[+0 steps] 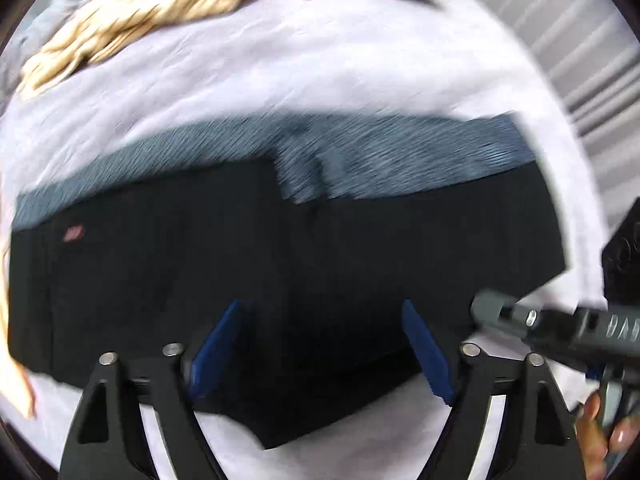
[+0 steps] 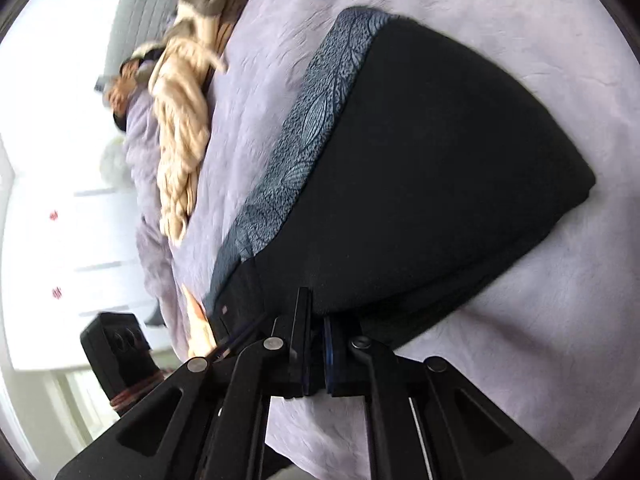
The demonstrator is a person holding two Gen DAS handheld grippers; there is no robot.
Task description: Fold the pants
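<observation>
Folding is well along, by the look of it: the black pants (image 1: pixel 280 264) lie as a compact rectangle across the middle of the pale lavender bedsheet (image 1: pixel 320 72), with a blue-grey patterned band (image 1: pixel 360 160) running along their 12 o'clock edge in the left wrist view. The left gripper (image 1: pixel 320 352) hovers over the near edge with its blue pads (image 1: pixel 218 344) spread wide and nothing between them. The right gripper (image 2: pixel 316 348) has its fingers pressed together at the near hem, apparently pinching a fold of the black cloth, though the exact bite is hidden by the fingers themselves; in the left view it enters from 4 o'clock, touching the pants' right corner. To do this step well, I judge the left side should close on the matching near corner so both hold the same edge, then carry it toward 12 o'clock, keeping the edge taut and level so the layers do not slide apart. Lifting only slightly should keep the lower layers flat. The cream knitted blanket (image 1: pixel 140 28) sits well apart at 11 o'clock and should not interfere. Motion blur hides finer creases, so whether the layers under the top one are aligned cannot be told.
</observation>
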